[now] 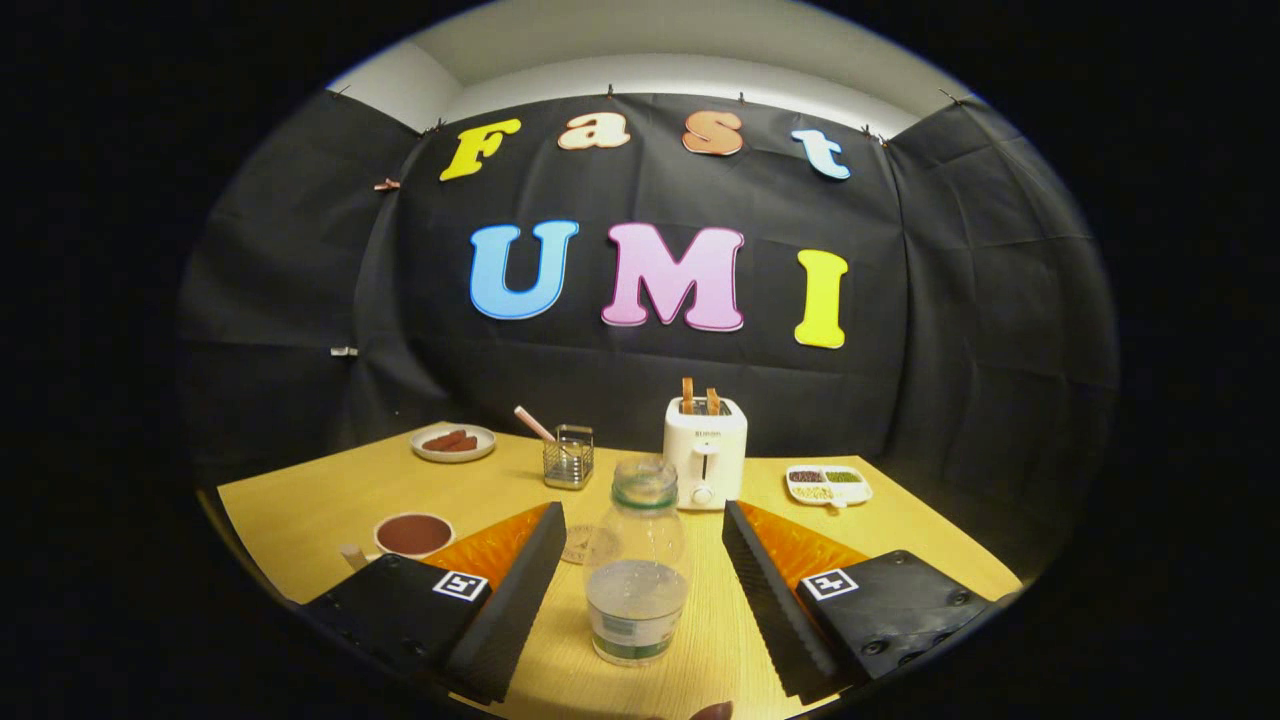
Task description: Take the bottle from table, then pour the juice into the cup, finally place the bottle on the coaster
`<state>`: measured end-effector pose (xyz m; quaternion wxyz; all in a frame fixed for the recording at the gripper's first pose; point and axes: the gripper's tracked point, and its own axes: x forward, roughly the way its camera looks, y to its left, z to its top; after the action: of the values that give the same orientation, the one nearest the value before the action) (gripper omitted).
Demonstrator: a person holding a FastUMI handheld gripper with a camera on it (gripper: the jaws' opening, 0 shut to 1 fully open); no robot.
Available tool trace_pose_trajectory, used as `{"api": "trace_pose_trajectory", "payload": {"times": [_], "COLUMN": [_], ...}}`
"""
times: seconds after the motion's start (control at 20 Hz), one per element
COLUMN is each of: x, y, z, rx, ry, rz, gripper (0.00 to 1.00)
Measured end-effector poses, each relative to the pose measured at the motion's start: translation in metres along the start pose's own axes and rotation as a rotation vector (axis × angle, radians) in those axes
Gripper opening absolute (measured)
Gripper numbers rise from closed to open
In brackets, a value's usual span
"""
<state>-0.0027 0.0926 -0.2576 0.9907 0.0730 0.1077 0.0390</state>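
Right between the two spread fingers of the gripper [640, 600] stands a clear plastic bottle [637, 565], upright on the yellow wooden table [300, 505], with a gap on either side so that neither finger touches it; the jaws are wide apart and grip nothing. The bottle has a green ring at its neck, no cap that can be made out, and a clear liquid filling roughly its lower third, with a band of label near the base. Just behind the bottle, partly hidden by it and by the left finger, a round pale coaster [577, 543] lies flat on the table. To the left, just beyond the left finger, sits a cup [413, 535] with a white rim and a dark reddish-brown inside; whether that is liquid or the cup's own colour cannot be told. Farther back, beyond the bottle, a white toaster [705, 452] holds two slices of toast upright in its slots. Left of the toaster stands a small wire holder [569, 457] with a pink-handled utensil [533, 423] leaning out of it, and farther left a plate [453, 442] carries brown sausages. Right of the toaster lies a small divided dish [828, 484] with dark, pale and green contents.
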Motion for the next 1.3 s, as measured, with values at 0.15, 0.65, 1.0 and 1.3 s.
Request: {"api": "trace_pose_trajectory", "payload": {"times": [0.15, 0.65, 1.0, 1.3], "x": [0.005, 0.026, 0.023, 0.019], "y": [-0.003, 0.003, -0.002, 0.003], "z": [-0.028, -0.066, -0.022, 0.010], "rx": [0.018, 0.016, -0.200, -0.475], "ry": [0.032, 0.104, 0.110, 0.139], "rz": [-0.010, -0.017, 0.009, 0.055], "gripper": [0.97, 0.80, 0.77, 0.77]}}
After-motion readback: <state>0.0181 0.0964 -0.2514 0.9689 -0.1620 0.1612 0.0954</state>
